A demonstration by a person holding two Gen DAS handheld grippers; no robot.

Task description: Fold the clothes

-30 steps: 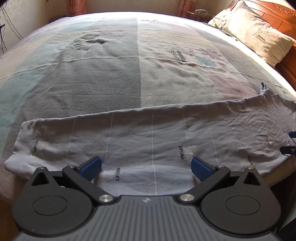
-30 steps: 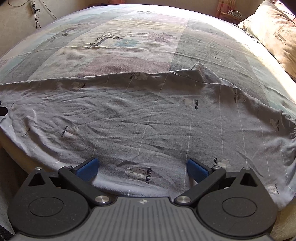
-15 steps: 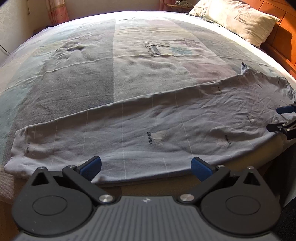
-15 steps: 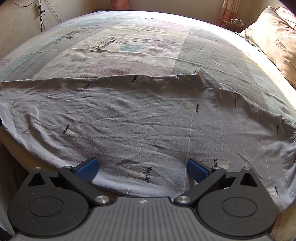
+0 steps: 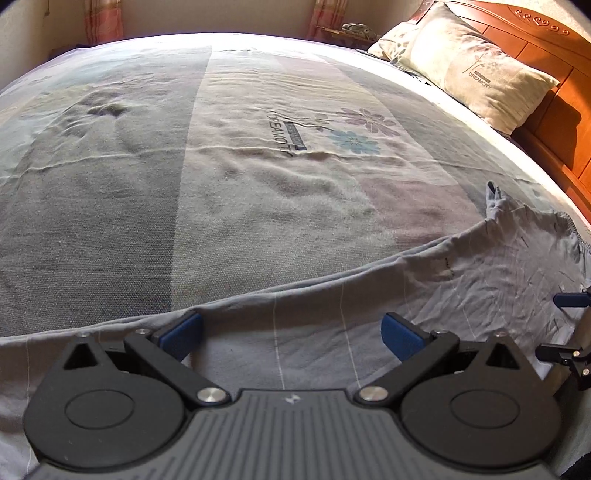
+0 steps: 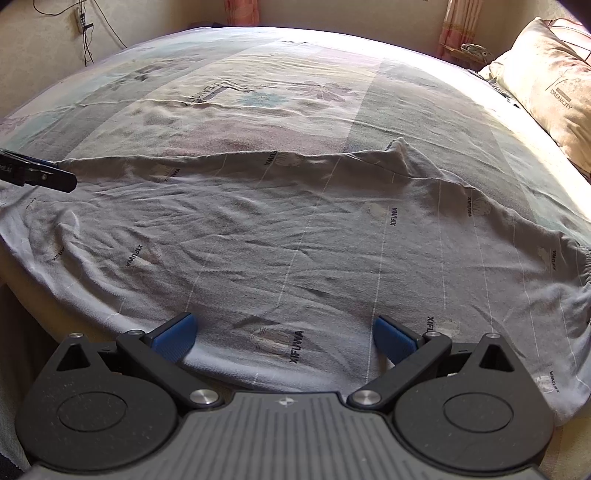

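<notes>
Grey trousers [image 6: 295, 236] with thin white stripes and XIFUWA prints lie flat and wrinkled along the near edge of the bed. In the left wrist view the same trousers [image 5: 314, 325] run across the bottom. My left gripper [image 5: 291, 334] hovers open over the leg part, its blue pads wide apart with nothing between them. My right gripper [image 6: 283, 336] is open over the wider waist part near the bed edge. The right gripper's tip [image 5: 565, 328] shows at the right edge of the left view. A finger of the left gripper [image 6: 37, 173] pokes in at the left of the right view.
The bed [image 5: 221, 184] carries a striped grey, white and pink cover with flower prints. Pillows [image 5: 476, 77] lean on an orange wooden headboard [image 5: 554, 122] at the right. Curtains [image 6: 458, 26] and a wall with cables [image 6: 85, 33] lie beyond.
The left gripper has moved forward and lower over the trousers, so the far hem of the leg is out of view. The right gripper has edged closer to the cloth. Both stay open.
</notes>
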